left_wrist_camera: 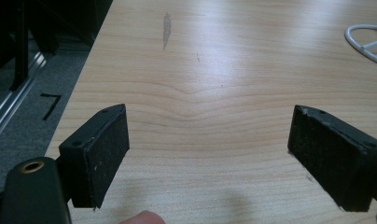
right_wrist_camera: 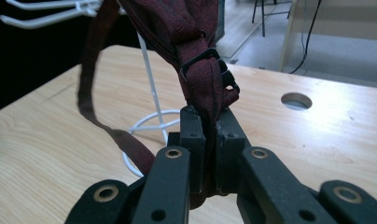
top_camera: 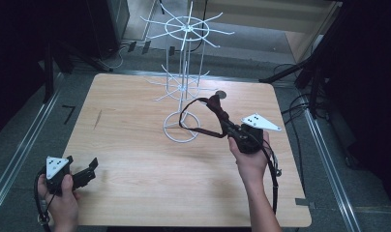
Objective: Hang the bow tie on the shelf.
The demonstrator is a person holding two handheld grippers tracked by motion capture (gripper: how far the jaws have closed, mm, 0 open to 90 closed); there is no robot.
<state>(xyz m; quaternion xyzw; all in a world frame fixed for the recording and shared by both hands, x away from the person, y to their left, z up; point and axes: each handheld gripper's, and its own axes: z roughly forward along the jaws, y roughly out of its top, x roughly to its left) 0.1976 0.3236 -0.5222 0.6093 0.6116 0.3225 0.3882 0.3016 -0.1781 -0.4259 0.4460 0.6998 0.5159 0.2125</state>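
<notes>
— So, what has your right gripper [right_wrist_camera: 209, 122] got?
— Your jaws are pinched tight on a dark red fabric strap [right_wrist_camera: 200, 74], just below its black buckle [right_wrist_camera: 210, 65]. The strap loops up beside the white wire display rack [top_camera: 184, 87] on the wooden table [top_camera: 135, 159].
— And your left gripper [left_wrist_camera: 210, 154]?
— Wide open, holding nothing, low over the table's near left corner.

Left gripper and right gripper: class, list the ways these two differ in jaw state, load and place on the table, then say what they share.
The left gripper has its jaws wide apart; the right gripper has them shut. The left gripper holds nothing; the right gripper pinches a dark red strap. The left gripper sits at the table's near left corner; the right gripper is up near the white wire rack. Both are black, hand-held and carry a grey plate.
</notes>
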